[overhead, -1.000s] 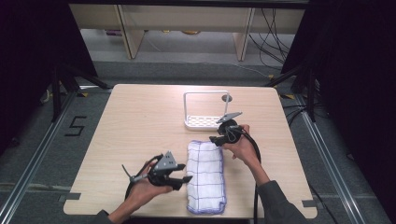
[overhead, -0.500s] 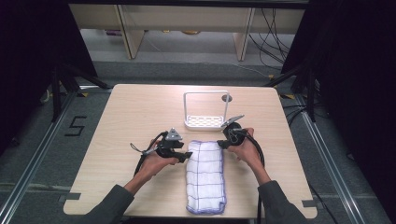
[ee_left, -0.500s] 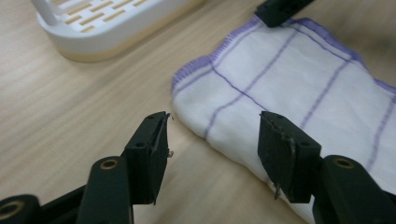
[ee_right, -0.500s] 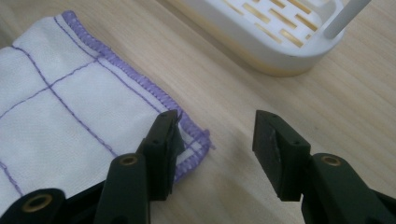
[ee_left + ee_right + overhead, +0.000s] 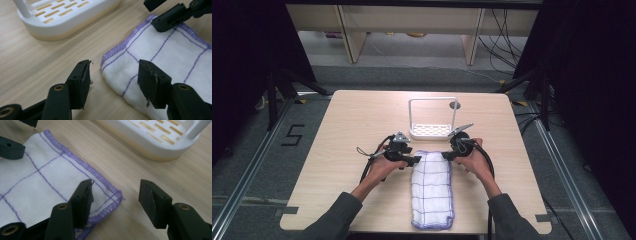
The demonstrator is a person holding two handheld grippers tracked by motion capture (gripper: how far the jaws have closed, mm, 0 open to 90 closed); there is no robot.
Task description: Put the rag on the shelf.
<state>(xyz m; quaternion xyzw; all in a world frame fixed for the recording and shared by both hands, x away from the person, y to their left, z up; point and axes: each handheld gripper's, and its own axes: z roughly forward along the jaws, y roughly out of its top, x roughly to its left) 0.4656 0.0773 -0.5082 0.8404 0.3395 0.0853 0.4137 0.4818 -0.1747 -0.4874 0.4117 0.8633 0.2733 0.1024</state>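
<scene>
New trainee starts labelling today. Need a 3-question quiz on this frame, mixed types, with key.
1. True or false: the left gripper has its jaws closed on the cloth.
2. Which cloth corner sits between the jaws of the right gripper? A) a far corner, toward the white rack; B) a near corner, at the table edge by the person; C) none, it hovers over the rack.
3. Fill in: the cloth is white with a stitched grid and hem in ____.

Key
1. False: the jaws stand open, straddling the cloth's other far corner.
2. A.
3. Purple.
</scene>
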